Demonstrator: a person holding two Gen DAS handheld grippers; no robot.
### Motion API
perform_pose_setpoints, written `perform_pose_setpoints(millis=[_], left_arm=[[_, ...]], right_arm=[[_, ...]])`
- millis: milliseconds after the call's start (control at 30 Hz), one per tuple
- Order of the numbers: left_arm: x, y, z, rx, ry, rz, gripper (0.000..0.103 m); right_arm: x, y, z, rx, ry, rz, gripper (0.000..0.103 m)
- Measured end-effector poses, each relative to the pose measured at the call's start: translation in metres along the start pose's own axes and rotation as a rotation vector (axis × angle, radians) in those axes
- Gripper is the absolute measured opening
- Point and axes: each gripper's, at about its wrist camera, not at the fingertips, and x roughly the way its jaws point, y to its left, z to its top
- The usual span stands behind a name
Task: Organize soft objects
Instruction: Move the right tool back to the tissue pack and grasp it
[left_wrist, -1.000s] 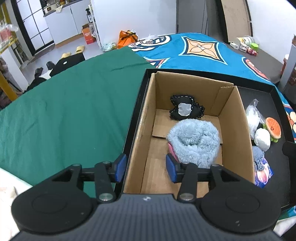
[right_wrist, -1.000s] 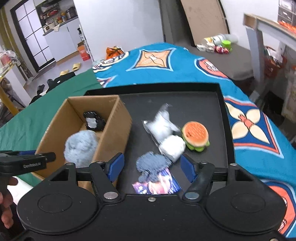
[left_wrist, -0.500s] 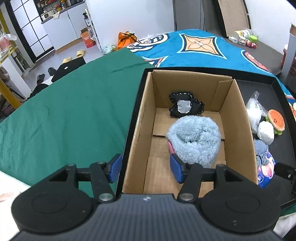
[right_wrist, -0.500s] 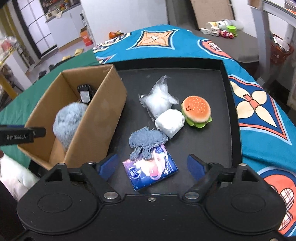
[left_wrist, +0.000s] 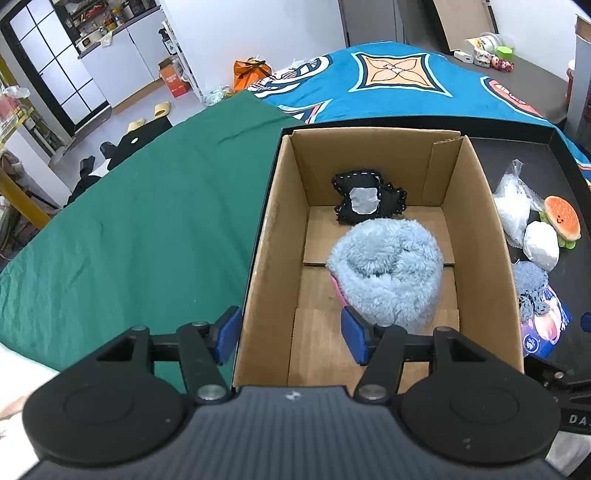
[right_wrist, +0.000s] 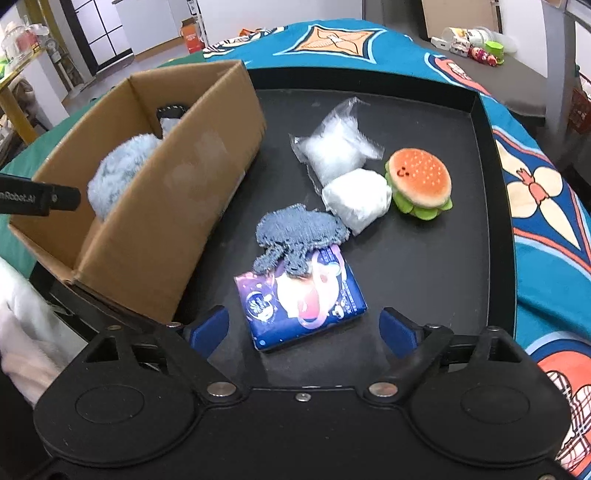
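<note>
In the left wrist view, the left gripper (left_wrist: 290, 339) hangs over the near end of the cardboard box (left_wrist: 476, 236). Its jaws have just been opening and now stand about half apart with nothing pressed between the blue pads; the near left wall of the box passes between them, but they do not clamp it. Inside the box lie two soft things already sorted: a fluffy light-blue plush (left_wrist: 388, 273) in the middle of the floor, with a pink edge showing at its near side, and a small black stitched pouch (left_wrist: 367, 199) leaning at the far wall. The box stands in the left part of a black tray (left_wrist: 535, 147), and the tray lies on a surface covered with green and blue patterned cloth.

In the right wrist view, the right gripper (right_wrist: 304, 330) is low over the near edge of the tray, and its jaws have just been opening wide; they are empty. Just ahead of them lies a flat blue tissue pack (right_wrist: 303, 299), so I judge that this wide opening is prepared for this pack. A gray knitted cloth (right_wrist: 299, 232) lies partly on its far end and may come up together with it. Farther on, a white wrapped bundle (right_wrist: 356, 197) touches a clear bag of white stuffing (right_wrist: 334, 146) and a burger plush (right_wrist: 419, 177). All look soft and easy to squeeze.
</note>
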Motion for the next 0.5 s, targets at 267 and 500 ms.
perform_pose_setpoints(millis=[267,500], left_arm=[[0.003,-0.009,0.002,0.029,0.009,0.019,0.065],[0.004,-0.008,0.003,0.025,0.012,0.013,0.066]], right_arm=[[0.012,-0.003,0.001,0.016,0.015,-0.034,0.089],[0.012,-0.007,0.002,0.052,-0.014,-0.095,0.087]])
